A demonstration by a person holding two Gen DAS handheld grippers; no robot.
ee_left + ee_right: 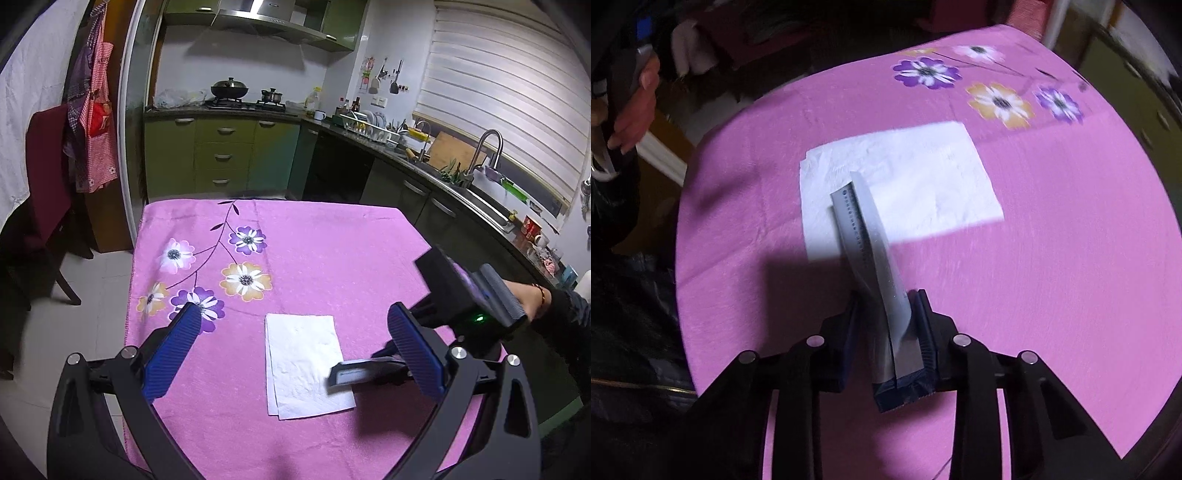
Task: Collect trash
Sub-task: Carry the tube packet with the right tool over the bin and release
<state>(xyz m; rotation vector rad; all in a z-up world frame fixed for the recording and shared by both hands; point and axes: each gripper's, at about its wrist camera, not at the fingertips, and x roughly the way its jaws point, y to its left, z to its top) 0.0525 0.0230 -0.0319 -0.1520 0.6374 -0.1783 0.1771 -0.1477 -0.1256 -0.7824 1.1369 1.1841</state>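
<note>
A white paper napkin (304, 363) lies flat on the pink flowered tablecloth (332, 258); it also shows in the right wrist view (923, 177). My right gripper (890, 314) is shut on a flat silver-grey wrapper (868, 236) whose free end reaches over the napkin's near edge. In the left wrist view that wrapper (354, 373) sticks out over the napkin's right side. My left gripper (295, 354) is open and empty, its blue fingers on either side of the napkin, a little above the cloth.
The table's far edge (266, 201) faces green kitchen cabinets (221, 155) and a counter with a sink (480, 192) on the right. A dark red chair (44, 192) stands at the left. The right hand's device (472, 295) is at the table's right edge.
</note>
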